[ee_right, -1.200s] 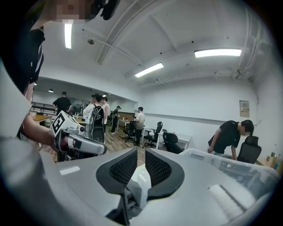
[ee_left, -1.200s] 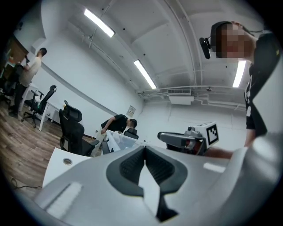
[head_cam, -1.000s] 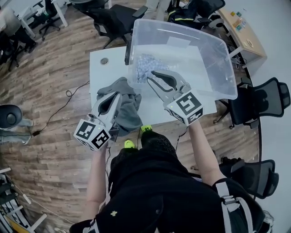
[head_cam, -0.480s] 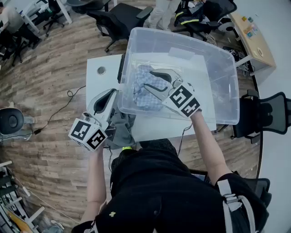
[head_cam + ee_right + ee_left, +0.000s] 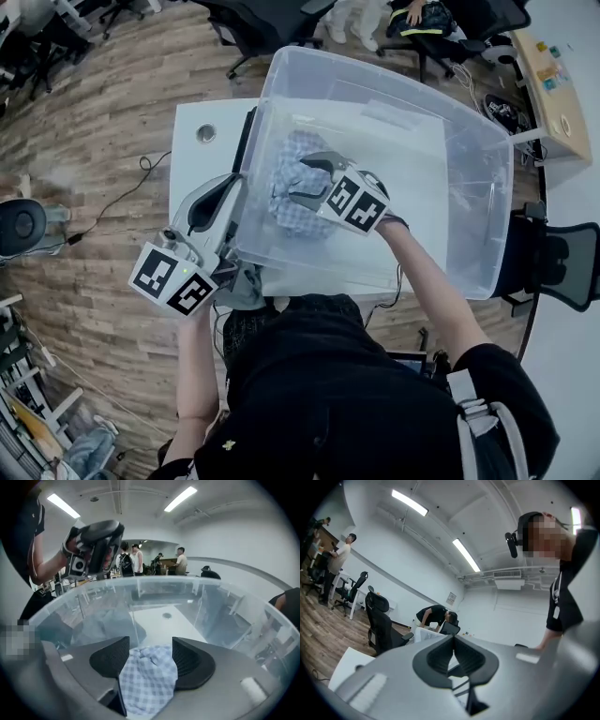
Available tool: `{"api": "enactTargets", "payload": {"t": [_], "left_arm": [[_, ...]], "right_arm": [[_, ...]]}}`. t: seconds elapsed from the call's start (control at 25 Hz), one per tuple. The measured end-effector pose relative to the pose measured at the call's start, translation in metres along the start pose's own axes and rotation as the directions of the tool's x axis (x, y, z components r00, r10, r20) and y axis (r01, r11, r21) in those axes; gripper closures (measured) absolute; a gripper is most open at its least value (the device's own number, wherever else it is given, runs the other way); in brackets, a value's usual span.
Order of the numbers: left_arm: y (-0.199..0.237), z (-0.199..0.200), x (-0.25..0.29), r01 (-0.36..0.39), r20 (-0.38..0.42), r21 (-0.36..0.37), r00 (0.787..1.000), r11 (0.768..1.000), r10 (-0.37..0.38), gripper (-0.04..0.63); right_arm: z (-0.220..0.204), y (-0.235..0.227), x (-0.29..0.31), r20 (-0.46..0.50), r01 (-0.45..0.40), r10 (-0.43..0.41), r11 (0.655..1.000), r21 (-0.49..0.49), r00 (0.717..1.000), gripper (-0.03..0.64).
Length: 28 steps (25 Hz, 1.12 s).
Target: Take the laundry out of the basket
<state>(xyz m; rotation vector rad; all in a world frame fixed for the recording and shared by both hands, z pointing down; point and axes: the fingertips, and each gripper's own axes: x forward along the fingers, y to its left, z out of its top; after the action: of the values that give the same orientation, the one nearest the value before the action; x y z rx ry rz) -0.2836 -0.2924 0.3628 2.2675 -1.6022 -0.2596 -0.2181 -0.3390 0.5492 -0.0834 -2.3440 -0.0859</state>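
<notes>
So my right tool [image 5: 300, 181] is reaching down inside the clear basket [image 5: 394, 89]. Its jaws have just been opening and are standing apart, with the checked cloth [image 5: 298, 220] sitting between them, not pinched yet. That cloth is lying bunched at the basket's left end, near the wall. My left tool [image 5: 230, 183] is hanging outside by the desk's [image 5: 202, 164] left edge, jaws together on nothing, and a grey garment [image 5: 246, 286] is lying at the front edge. What I'm worrying about: if I'm only catching the top fold, it's probably slipping free on the lift. Nothing's bracing the basket either, so a snag could be dragging it toward the front edge.
</notes>
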Motion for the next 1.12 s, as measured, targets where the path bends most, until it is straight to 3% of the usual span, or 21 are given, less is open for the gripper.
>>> {"api": "enactTargets", "payload": {"t": [0.24, 0.68, 1.12], "left_arm": [[0.010, -0.009, 0.008, -0.044, -0.014, -0.021, 0.999, 0.999, 0.044, 0.588], [0.021, -0.017, -0.002, -0.116, -0.036, -0.044, 0.993, 0.992, 0.114, 0.588], [0.016, -0.022, -0.012, -0.145, -0.036, -0.055, 0.989, 0.988, 0.143, 0.588]], "right_arm": [[-0.059, -0.007, 0.046, -0.117, -0.064, 0.063, 0.998, -0.003, 0.991, 0.273], [-0.135, -0.006, 0.104, -0.249, -0.051, 0.029, 0.995, -0.082, 0.968, 0.152], [-0.157, -0.003, 0.131, -0.267, -0.059, 0.034, 0.995, -0.084, 0.963, 0.140]]}}
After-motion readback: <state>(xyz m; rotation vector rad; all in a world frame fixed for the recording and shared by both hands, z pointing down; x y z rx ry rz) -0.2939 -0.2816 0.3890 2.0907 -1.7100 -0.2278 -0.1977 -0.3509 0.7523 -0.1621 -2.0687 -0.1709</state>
